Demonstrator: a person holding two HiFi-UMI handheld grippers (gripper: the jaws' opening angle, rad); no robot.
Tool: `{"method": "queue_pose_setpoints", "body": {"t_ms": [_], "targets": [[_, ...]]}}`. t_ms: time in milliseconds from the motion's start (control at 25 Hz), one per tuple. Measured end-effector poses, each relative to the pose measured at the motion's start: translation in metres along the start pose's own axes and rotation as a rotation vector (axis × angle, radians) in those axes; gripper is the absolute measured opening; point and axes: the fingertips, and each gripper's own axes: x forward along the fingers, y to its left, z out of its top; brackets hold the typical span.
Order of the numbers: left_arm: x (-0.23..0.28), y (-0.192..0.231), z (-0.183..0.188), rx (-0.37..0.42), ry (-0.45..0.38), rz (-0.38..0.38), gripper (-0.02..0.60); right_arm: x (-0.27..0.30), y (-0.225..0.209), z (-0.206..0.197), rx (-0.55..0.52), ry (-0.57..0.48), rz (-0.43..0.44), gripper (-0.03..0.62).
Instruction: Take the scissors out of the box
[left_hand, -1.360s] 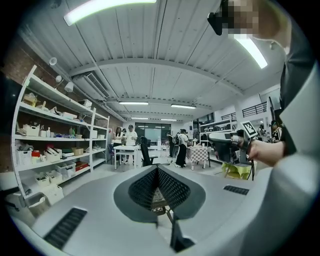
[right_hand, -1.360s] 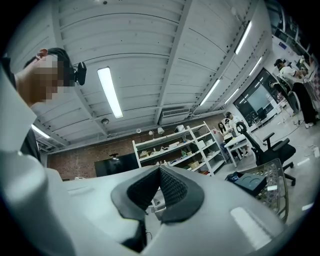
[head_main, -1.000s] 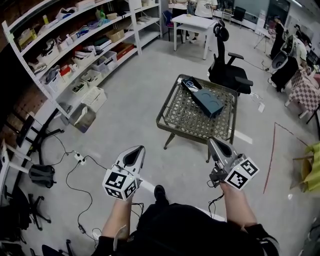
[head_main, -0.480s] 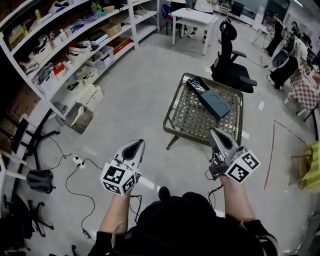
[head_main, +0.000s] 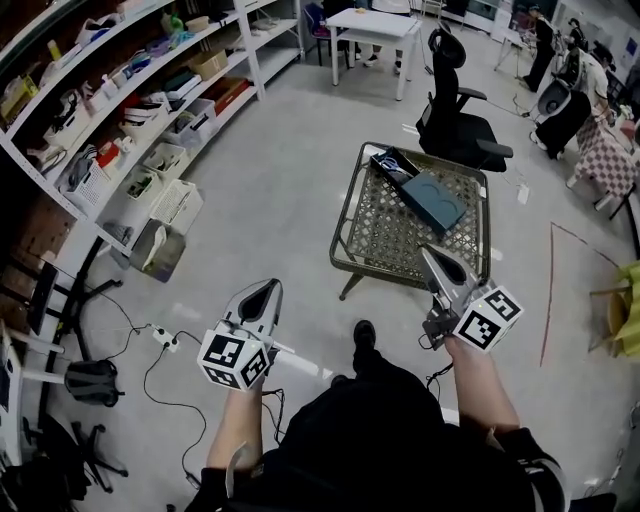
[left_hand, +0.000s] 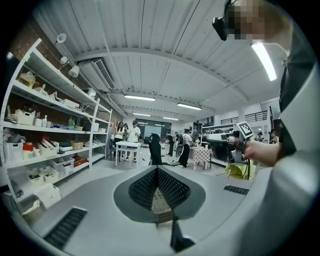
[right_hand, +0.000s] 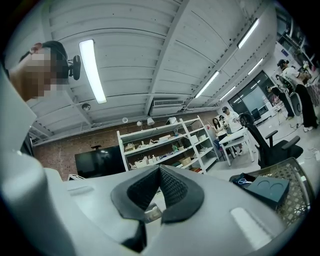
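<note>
A low wire-mesh table (head_main: 385, 235) stands ahead on the floor. At its far end lies an open dark box (head_main: 392, 165) with blue-handled scissors (right_hand: 243, 181) inside. Beside that box rests a dark teal box lid (head_main: 433, 200). My left gripper (head_main: 268, 286) is held out over the floor, left of the table, jaws shut and empty. My right gripper (head_main: 429, 251) points at the table's near edge, its jaws also shut with nothing between them. In the right gripper view the teal lid (right_hand: 267, 189) lies to the right of the jaws.
White shelves (head_main: 120, 110) with bins line the left wall. A black office chair (head_main: 455, 110) stands behind the table, and a white table (head_main: 375, 25) stands farther back. Cables and a power strip (head_main: 163, 337) lie on the floor at the left. Red tape (head_main: 548, 290) marks the floor on the right.
The mesh table has come closer as the person stepped towards it. Both grippers moved forward together, still shut; the right one now overlaps the table's near edge.
</note>
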Motion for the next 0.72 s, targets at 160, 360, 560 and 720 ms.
{"method": "queue_pose_setpoints", "body": {"t_ms": [160,360,560,720], "targets": [[0.023,0.007,0.003,-0.001,0.015,-0.018,0.005,0.019,-0.018,0.003,0.015,0.001,-0.002,0.011],[0.063,0.031,0.002,0.000,0.044,-0.018,0.005,0.048,-0.058,0.003,0.037,-0.008,-0.014,0.011],[0.136,0.044,0.016,0.043,0.045,-0.002,0.005,0.076,-0.125,0.008,0.074,-0.009,-0.036,0.011],[0.197,0.044,0.041,0.060,0.021,-0.061,0.005,0.105,-0.174,0.015,0.050,0.021,-0.058,0.011]]}}
